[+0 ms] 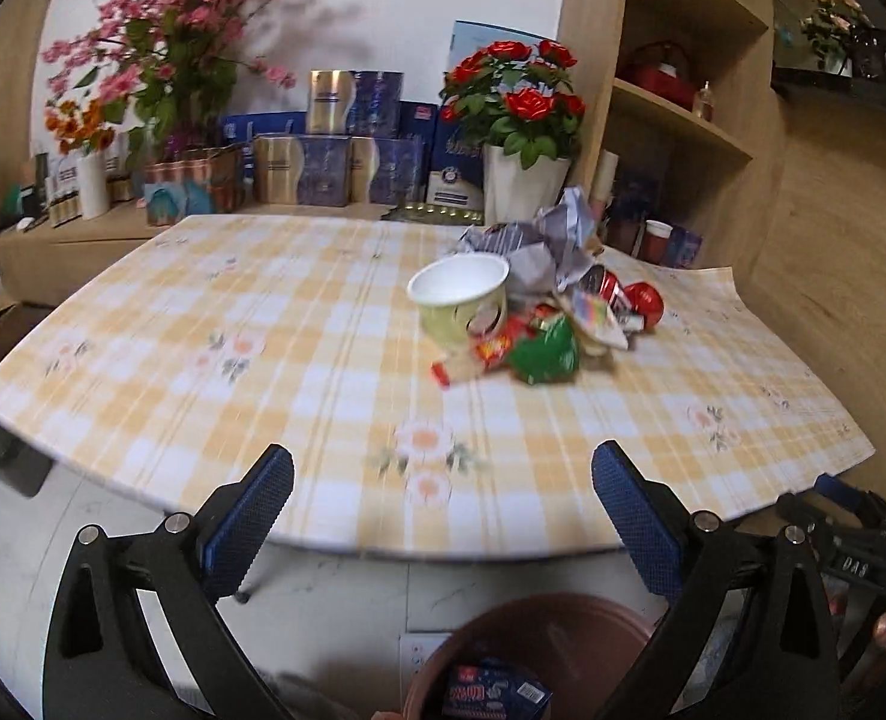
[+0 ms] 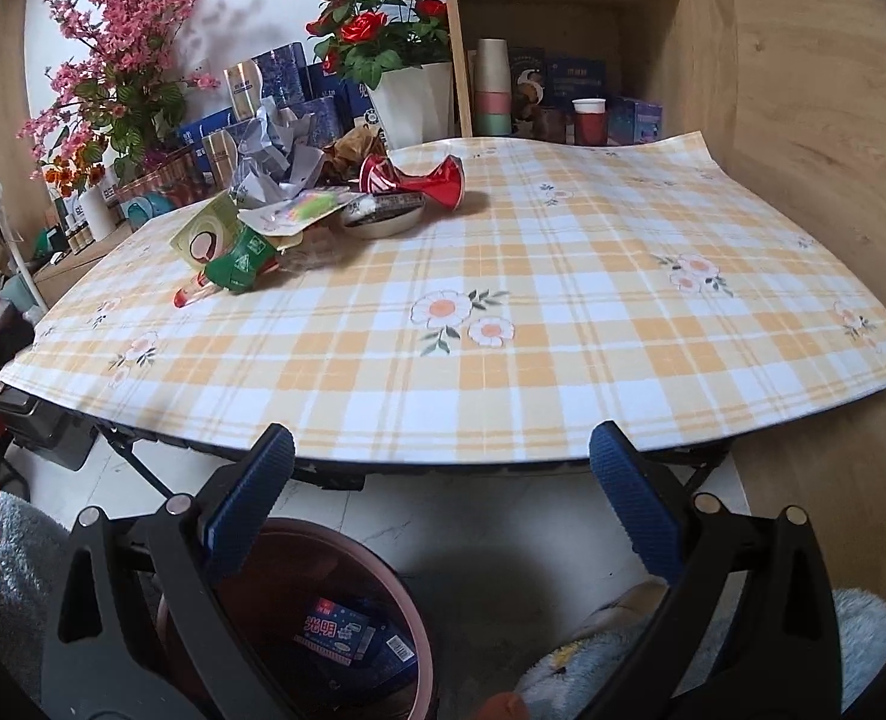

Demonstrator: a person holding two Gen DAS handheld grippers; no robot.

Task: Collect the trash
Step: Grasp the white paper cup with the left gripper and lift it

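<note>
While our left gripper (image 1: 443,504) and right gripper (image 2: 441,501) hang empty, fingers wide apart, crumpled wrappers and a paper cup (image 1: 460,300) litter the far yellow-checked tablecloth (image 2: 502,372). Near us (below) sits a brown round bin (image 2: 419,648) holding a blue carton (image 2: 347,639).

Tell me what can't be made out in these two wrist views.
- Brown bin, left view: bottom edge cuts it off; only a blue carton shows inside.
- Same bin, right view: the right claw's arm covers its left side.
- Trash pile, left view: motion blur, wrapper print unreadable.
- Paper cup: inside hidden.
</note>
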